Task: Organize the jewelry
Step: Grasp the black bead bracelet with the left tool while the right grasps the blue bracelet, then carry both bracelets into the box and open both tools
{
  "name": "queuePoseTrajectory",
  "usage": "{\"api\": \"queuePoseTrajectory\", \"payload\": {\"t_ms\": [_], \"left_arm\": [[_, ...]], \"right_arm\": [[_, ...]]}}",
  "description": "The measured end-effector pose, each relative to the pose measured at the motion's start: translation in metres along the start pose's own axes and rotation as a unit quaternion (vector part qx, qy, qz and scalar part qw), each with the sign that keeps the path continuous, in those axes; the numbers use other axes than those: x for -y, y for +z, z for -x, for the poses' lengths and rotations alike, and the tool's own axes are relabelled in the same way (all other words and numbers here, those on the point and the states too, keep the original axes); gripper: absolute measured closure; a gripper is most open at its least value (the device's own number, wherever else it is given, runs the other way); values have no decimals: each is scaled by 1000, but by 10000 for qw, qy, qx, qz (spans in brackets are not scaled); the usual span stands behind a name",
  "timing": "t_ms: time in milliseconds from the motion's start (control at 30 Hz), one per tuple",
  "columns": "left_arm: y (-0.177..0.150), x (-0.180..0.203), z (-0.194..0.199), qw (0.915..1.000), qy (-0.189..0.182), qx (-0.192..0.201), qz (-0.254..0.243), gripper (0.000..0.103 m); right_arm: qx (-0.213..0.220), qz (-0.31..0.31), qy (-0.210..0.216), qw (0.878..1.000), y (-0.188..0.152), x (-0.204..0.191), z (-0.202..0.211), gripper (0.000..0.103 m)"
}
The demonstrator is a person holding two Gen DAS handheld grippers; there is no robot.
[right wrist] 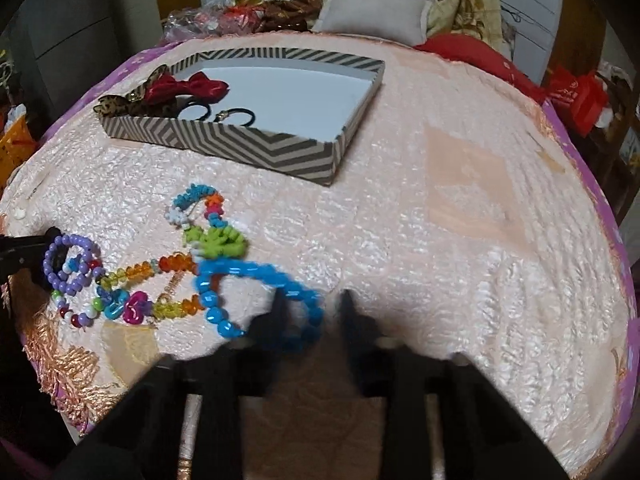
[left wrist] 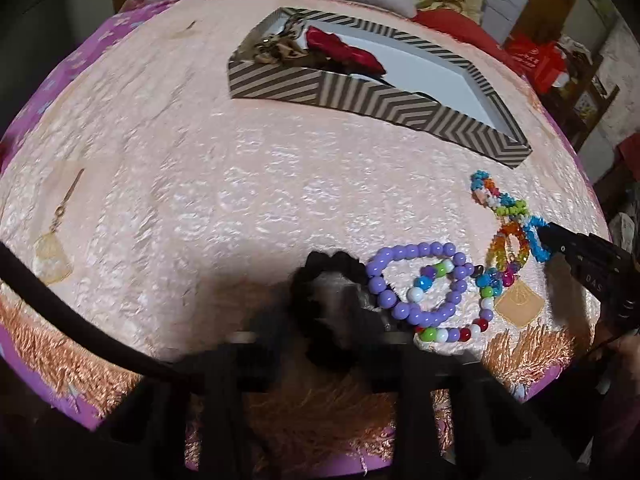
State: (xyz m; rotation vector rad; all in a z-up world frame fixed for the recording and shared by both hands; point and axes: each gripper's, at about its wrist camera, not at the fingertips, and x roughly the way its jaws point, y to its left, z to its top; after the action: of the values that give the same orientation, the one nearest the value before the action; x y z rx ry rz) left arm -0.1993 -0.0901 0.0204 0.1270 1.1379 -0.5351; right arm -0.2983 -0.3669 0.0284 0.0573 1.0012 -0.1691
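Note:
A striped box point(left wrist: 360, 98) point(right wrist: 248, 146) sits at the back of the table, with a red bow point(left wrist: 344, 50) point(right wrist: 192, 86), a leopard bow point(right wrist: 120, 106) and black hair ties point(right wrist: 236, 116) inside. A purple bead bracelet point(left wrist: 416, 280) point(right wrist: 64, 264), a multicolour bead string point(left wrist: 452, 332) and several coloured bracelets point(left wrist: 504, 216) point(right wrist: 200, 232) lie in a tangle near the front. My left gripper point(left wrist: 320, 316) is over a black scrunchie point(left wrist: 324, 268), blurred. My right gripper point(right wrist: 312, 312) is open, its left finger inside the blue bracelet point(right wrist: 256, 296); it also shows in the left wrist view point(left wrist: 544, 236).
The table carries a pink textured cloth point(right wrist: 440, 240) with orange fringe point(left wrist: 56, 360). A small gold pendant point(left wrist: 52, 256) lies at the left. A white cushion point(right wrist: 376, 8), red bags point(right wrist: 576, 96) and fabric clutter stand behind the table.

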Motion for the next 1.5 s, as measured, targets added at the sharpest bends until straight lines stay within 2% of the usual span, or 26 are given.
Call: {"api": "queuePoseTrajectory", "payload": {"t_ms": [33, 133, 333, 467, 733, 1100, 1267, 1500], "left_arm": [[1, 1, 0, 10000, 2, 12, -42, 103], [3, -1, 2, 9998, -170, 44, -33, 103], [22, 6, 33, 9979, -352, 507, -199, 103], [35, 9, 45, 9967, -431, 655, -220, 103], [58, 11, 65, 9942, -490, 920, -262, 103], [109, 37, 61, 9915, -412, 1158, -431, 103], [147, 53, 45, 9905, -542, 1167, -486, 103], [198, 63, 9, 9924, -380, 1104, -380, 103]], "right_arm": [[13, 9, 4, 10000, 0, 1, 1, 95], [276, -83, -7, 9996, 1, 4, 15, 95], [745, -69, 3, 9972, 21, 7, 51, 95], [988, 91, -24, 9951, 34, 2, 68, 95], [1212, 142, 76, 9925, 58, 0, 82, 95], [1191, 144, 259, 9924, 98, -6, 64, 95], [1141, 128, 374, 9927, 122, -9, 50, 95], [977, 67, 667, 9930, 159, -12, 16, 95]]}}
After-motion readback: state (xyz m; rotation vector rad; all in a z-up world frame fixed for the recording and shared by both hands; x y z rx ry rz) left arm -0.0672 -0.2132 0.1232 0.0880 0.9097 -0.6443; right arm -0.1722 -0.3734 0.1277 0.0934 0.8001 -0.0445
